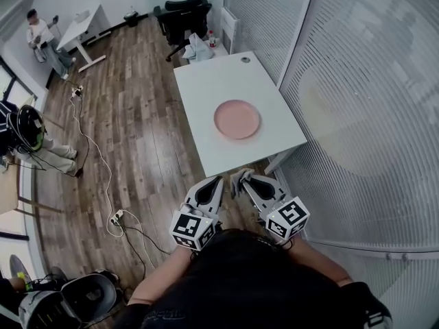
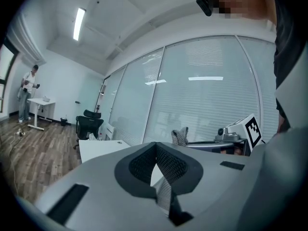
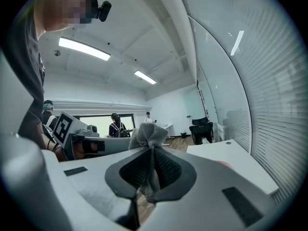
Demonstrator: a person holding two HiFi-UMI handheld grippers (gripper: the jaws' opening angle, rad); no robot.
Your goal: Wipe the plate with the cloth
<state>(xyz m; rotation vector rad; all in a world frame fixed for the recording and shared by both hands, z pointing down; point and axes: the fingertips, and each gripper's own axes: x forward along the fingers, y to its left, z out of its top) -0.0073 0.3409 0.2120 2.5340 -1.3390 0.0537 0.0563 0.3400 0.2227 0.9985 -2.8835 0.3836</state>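
A round pink plate lies on a white table, toward its near end. Both grippers hover side by side in front of the table's near edge, level and pointing at it. My right gripper is shut on a bunched grey cloth, which sticks up above the jaws in the right gripper view. A pink sliver of the plate shows past the right jaw. My left gripper is shut with nothing between its jaws. From the left gripper view the cloth shows to the right.
A frosted glass wall runs close along the table's right side. A black office chair and a pale bundle stand at the table's far end. Cables trail over the wooden floor to the left. People stand at the far left.
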